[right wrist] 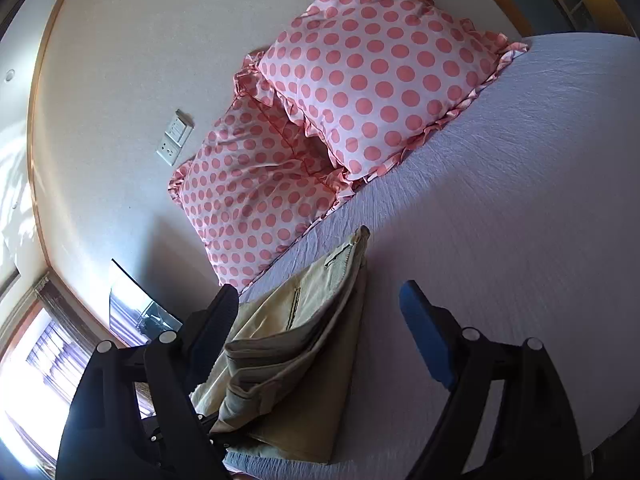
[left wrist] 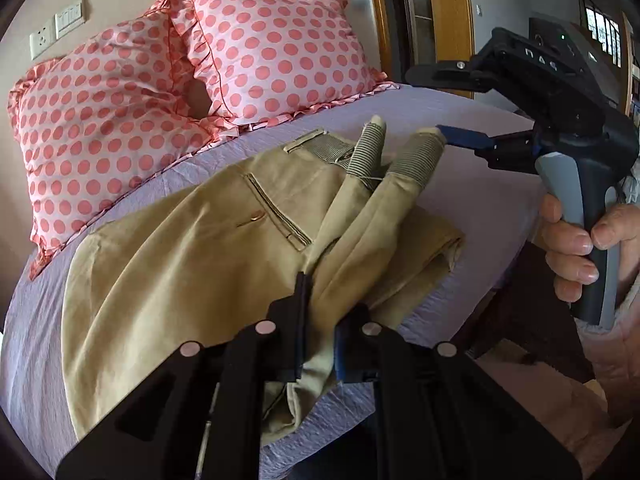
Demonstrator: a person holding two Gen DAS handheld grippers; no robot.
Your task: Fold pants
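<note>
The khaki pants lie on the lilac bed just below two polka-dot pillows — left gripper pinching their fabric, right gripper spread wide, holding nothing.

A bed covered by a crinkled lavender sheet carries everything. At its head, against the wall, two pink polka-dot pillows with ruffled edges lie side by side — their inner corners overlapping. Nearer the bed's edge lie khaki pants, partly folded, the ribbed leg cuffs doubled back toward the waistband — fabric rumpled, not flat.
</note>
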